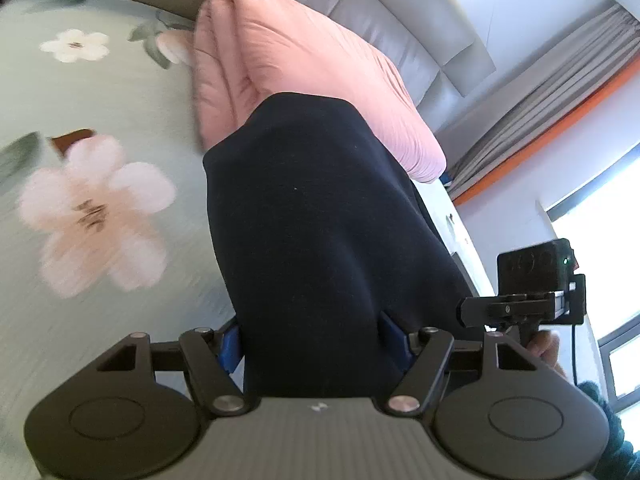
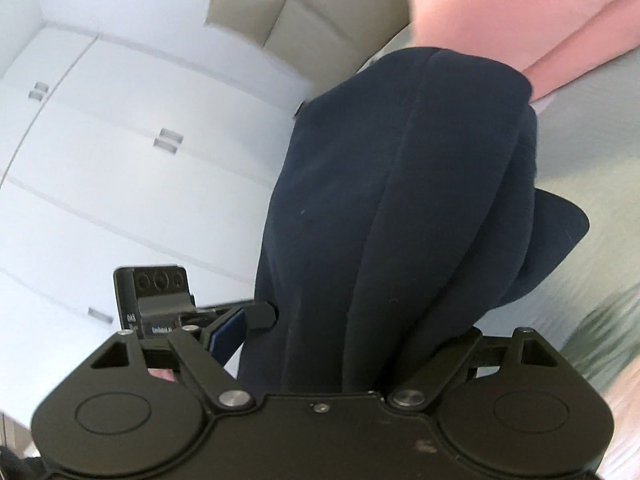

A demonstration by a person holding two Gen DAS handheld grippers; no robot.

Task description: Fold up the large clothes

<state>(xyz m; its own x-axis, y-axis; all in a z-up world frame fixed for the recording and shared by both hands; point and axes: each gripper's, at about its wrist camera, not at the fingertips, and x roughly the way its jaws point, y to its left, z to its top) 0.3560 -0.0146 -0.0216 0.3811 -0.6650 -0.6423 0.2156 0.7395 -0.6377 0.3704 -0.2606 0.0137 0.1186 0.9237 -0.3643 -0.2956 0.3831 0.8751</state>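
Note:
A dark navy garment (image 1: 316, 224) hangs bunched between the blue fingers (image 1: 230, 346) of my left gripper (image 1: 314, 344), which is shut on it above the bed. In the right wrist view the same navy garment (image 2: 392, 208) drapes over my right gripper (image 2: 340, 344), which is shut on it; its right finger is hidden by the cloth. The right gripper also shows in the left wrist view (image 1: 532, 292), and the left gripper shows in the right wrist view (image 2: 160, 304), so both are held close together.
The bed has a pale green sheet with large flowers (image 1: 96, 216). A folded pink quilt (image 1: 304, 60) lies against the grey padded headboard (image 1: 384, 12). White wardrobe doors (image 2: 120, 152) stand beyond the bed. Grey curtains and a bright window (image 1: 592, 232) are at the side.

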